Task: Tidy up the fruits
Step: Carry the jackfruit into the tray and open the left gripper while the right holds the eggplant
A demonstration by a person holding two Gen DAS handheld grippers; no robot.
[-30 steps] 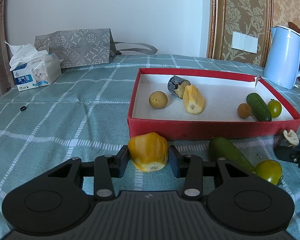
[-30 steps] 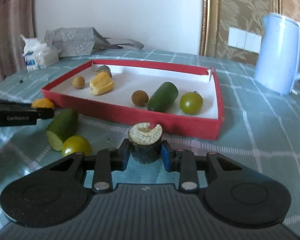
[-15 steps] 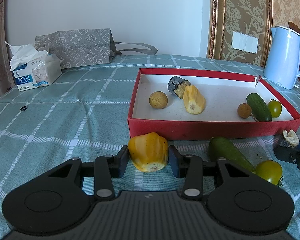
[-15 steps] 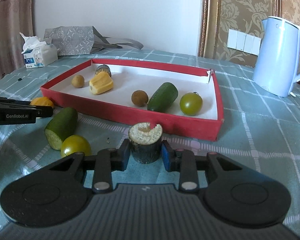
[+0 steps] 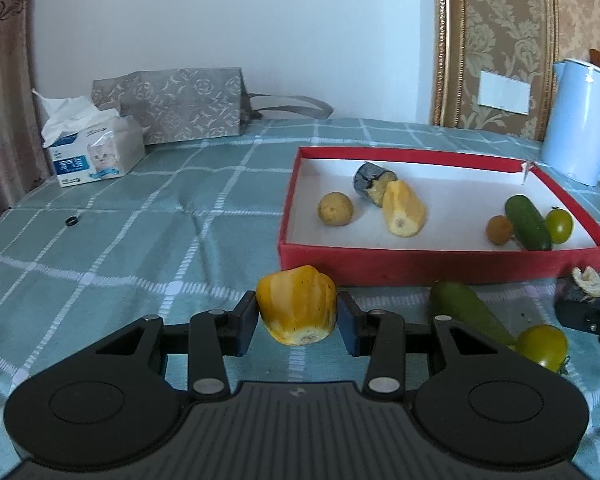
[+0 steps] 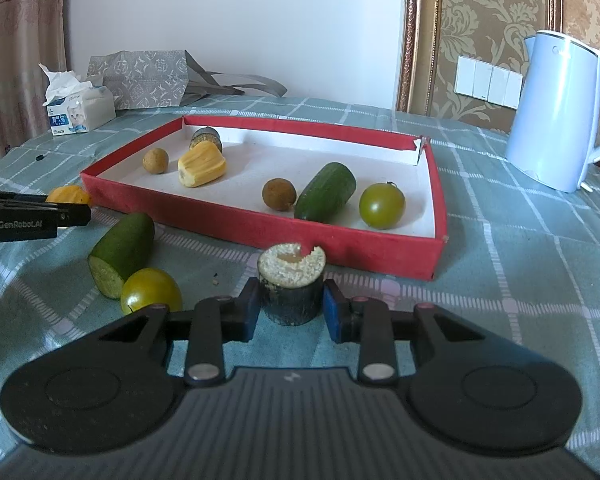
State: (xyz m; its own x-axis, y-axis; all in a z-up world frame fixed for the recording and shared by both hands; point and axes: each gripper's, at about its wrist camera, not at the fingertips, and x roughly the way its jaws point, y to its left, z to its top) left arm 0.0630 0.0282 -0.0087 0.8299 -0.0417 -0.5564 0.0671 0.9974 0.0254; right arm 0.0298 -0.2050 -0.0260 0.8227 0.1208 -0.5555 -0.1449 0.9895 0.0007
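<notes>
My left gripper is shut on a yellow fruit piece, close in front of the red tray. My right gripper is shut on a dark sugarcane stub with a pale cut top, near the tray's front wall. Inside the tray lie a round brown fruit, a yellow piece, a dark stub, a second brown fruit, a cucumber piece and a green tomato. On the cloth lie a cucumber half and a green tomato.
A blue kettle stands at the right behind the tray. At the far left are a tissue box and a grey patterned bag. A small black ring lies on the checked green tablecloth.
</notes>
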